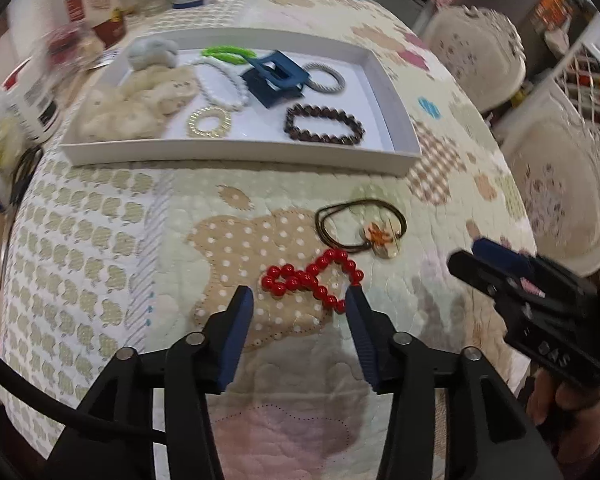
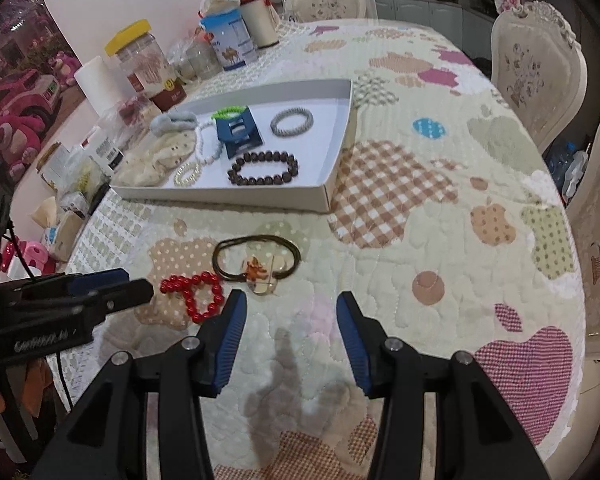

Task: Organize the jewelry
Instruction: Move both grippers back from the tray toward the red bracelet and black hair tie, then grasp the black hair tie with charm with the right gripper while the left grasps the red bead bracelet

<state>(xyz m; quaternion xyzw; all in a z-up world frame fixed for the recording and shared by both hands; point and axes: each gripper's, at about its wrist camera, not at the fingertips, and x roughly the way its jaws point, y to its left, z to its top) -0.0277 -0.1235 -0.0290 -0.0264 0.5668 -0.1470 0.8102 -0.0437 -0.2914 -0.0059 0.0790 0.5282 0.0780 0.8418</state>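
A red bead bracelet [image 1: 314,278] lies on the quilted tablecloth, just in front of my open left gripper [image 1: 300,300]; it also shows in the right wrist view [image 2: 196,292]. Beside it lies a brown hair tie with a clear orange charm [image 1: 364,226], also in the right wrist view [image 2: 258,262]. My right gripper [image 2: 290,306] is open and empty just short of that hair tie. A white tray [image 1: 236,152] farther back holds a dark bead bracelet [image 1: 324,124], a blue claw clip [image 1: 274,80], a pearl bracelet, a gold ring, a grey hair tie and a cream scrunchie.
Jars, cans and a paper roll [image 2: 96,84] crowd the table's far left side. Upholstered chairs [image 2: 536,72] stand along the right edge. The right gripper shows at the right of the left wrist view [image 1: 500,272], the left gripper at the left of the right wrist view [image 2: 100,292].
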